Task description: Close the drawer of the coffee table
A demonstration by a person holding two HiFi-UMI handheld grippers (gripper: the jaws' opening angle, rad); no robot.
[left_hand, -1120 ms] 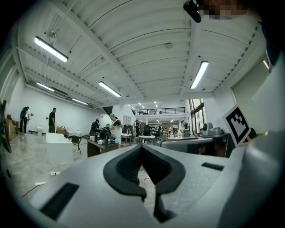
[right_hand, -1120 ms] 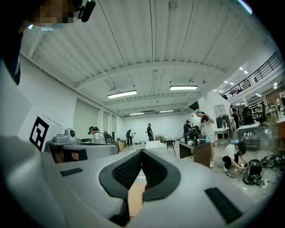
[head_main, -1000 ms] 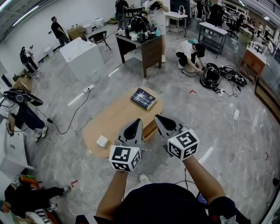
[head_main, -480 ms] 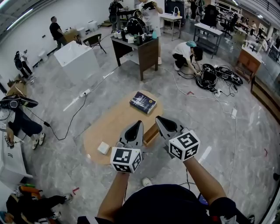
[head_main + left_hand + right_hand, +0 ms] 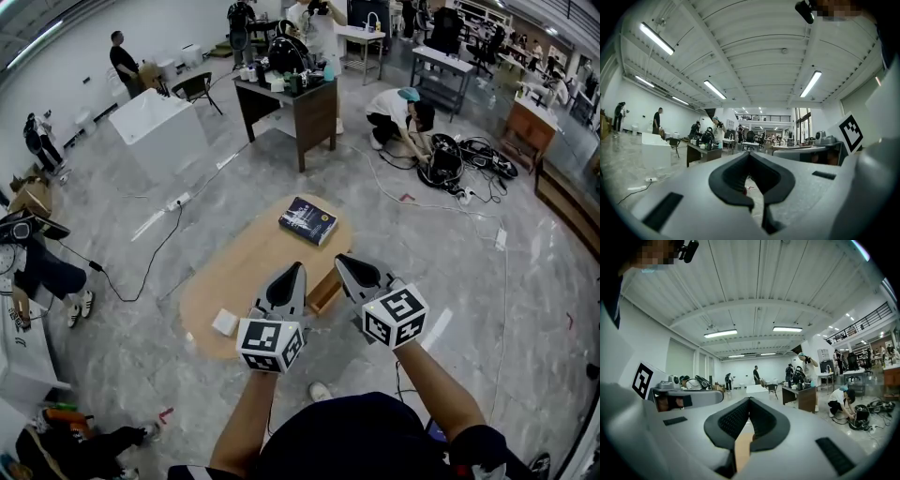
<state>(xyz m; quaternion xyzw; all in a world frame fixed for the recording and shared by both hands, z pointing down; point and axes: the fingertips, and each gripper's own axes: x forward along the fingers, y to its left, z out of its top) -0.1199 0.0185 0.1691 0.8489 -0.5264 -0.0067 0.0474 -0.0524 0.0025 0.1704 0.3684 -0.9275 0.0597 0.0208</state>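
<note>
The left gripper [image 5: 293,269] and the right gripper [image 5: 343,262] are both clenched on nothing, held over the near edge of the coffee table [image 5: 239,267]. The drawer [image 5: 324,292] juts from that edge between their tips, seemingly part-open, though it's small from here.

Matt wooden coffee table [image 5: 242,274] (glossy floor [image 5: 450,246])

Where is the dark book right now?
In the head view, the book lies at the far right end of the coffee table, while a small white box sits at its near left end.
</note>
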